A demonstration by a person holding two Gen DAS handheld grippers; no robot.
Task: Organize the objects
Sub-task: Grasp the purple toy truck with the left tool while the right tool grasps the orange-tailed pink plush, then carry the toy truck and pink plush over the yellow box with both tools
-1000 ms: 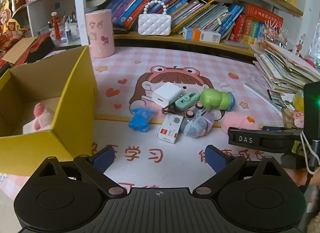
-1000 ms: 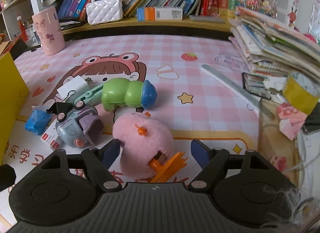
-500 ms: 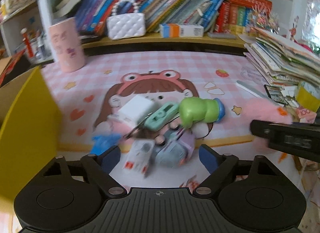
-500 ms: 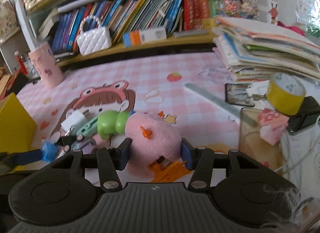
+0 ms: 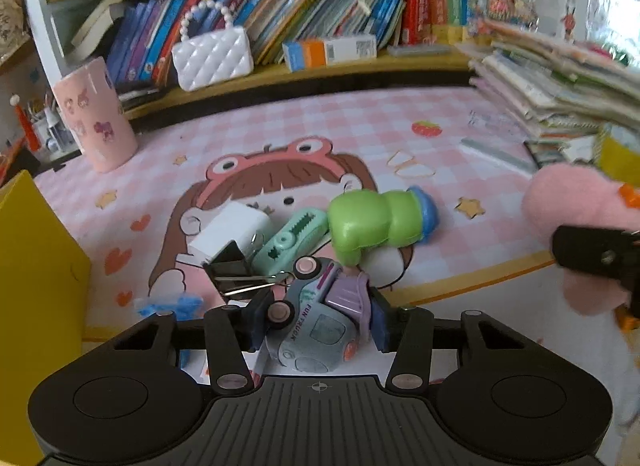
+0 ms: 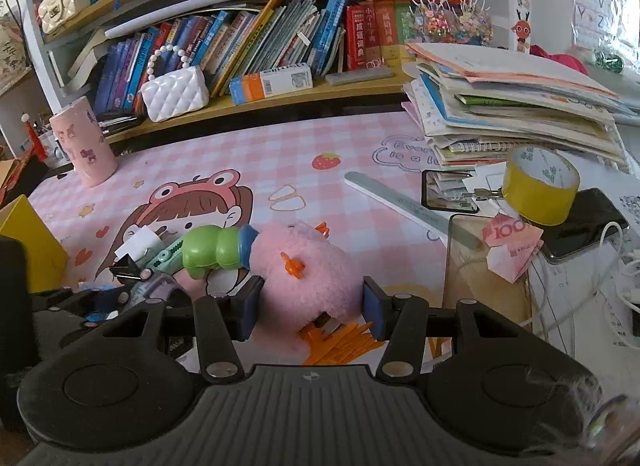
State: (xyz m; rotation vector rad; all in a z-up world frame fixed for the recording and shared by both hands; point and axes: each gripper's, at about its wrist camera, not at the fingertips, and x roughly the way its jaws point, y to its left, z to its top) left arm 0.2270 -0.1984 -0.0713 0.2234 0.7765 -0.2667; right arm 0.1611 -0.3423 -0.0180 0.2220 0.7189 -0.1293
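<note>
Looking along the left gripper (image 5: 316,320), its jaws have just closed onto the toy truck (image 5: 316,326) at six o'clock: hard, slick, probably best held across its flanks. Right view: right gripper (image 6: 312,312) squeezes the pink plush (image 6: 308,274), soft and light.

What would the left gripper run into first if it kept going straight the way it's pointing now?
The left gripper already has the toy truck between its jaws, which have just been closing on it. Beyond that, the green toy seems next in line, though depth is hard to judge.
</note>
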